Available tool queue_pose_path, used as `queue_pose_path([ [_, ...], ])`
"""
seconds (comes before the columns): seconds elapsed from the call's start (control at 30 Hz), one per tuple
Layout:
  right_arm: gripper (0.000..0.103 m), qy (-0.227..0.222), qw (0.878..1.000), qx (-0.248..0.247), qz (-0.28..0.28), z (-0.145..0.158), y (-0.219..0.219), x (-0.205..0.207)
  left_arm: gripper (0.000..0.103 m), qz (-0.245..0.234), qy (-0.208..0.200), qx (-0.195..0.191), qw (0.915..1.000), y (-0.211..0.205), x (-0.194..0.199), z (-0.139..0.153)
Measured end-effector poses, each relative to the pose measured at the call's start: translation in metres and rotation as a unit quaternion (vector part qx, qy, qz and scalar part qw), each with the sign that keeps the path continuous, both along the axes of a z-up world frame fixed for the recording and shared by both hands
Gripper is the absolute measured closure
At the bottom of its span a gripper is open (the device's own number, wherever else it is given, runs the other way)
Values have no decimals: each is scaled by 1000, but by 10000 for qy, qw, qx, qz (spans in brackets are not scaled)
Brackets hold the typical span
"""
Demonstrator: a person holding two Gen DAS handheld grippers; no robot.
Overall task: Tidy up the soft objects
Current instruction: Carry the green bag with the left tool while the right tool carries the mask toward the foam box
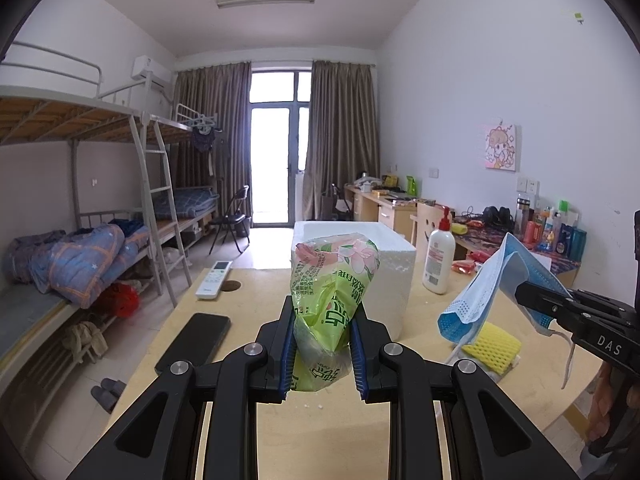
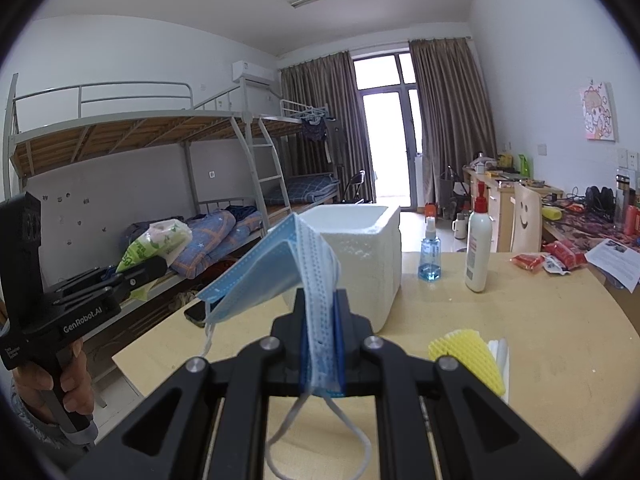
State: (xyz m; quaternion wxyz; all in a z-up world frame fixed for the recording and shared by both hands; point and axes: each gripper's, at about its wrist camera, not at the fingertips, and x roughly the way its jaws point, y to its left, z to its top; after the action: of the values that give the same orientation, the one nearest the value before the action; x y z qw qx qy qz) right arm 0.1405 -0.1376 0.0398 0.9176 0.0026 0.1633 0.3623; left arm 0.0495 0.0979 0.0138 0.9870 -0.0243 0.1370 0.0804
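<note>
My left gripper (image 1: 322,330) is shut on a green tissue pack (image 1: 332,280) and holds it above the wooden table (image 1: 320,440), in front of the white foam box (image 1: 380,256). My right gripper (image 2: 320,320) is shut on a blue face mask (image 2: 276,272), held in the air near the foam box (image 2: 360,248); its ear loops hang down. The mask (image 1: 496,288) and right gripper (image 1: 524,292) show at the right of the left wrist view. The left gripper (image 2: 156,266) with the tissue pack (image 2: 160,240) shows at the left of the right wrist view. A yellow foam net (image 2: 468,356) lies on the table.
A black phone (image 1: 196,340) and a white remote (image 1: 214,280) lie on the table's left part. A lotion bottle (image 2: 478,244) and a blue spray bottle (image 2: 430,252) stand behind the box. Red packets (image 2: 548,258) and paper lie at the right. Bunk beds stand at the left.
</note>
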Motion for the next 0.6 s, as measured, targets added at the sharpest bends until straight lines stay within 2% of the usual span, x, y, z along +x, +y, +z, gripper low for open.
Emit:
queue_pose_path([
  [0.6,89,115,9999,-52,-6,23,19,48,78,-107,71,-68,9999,11,59,22],
])
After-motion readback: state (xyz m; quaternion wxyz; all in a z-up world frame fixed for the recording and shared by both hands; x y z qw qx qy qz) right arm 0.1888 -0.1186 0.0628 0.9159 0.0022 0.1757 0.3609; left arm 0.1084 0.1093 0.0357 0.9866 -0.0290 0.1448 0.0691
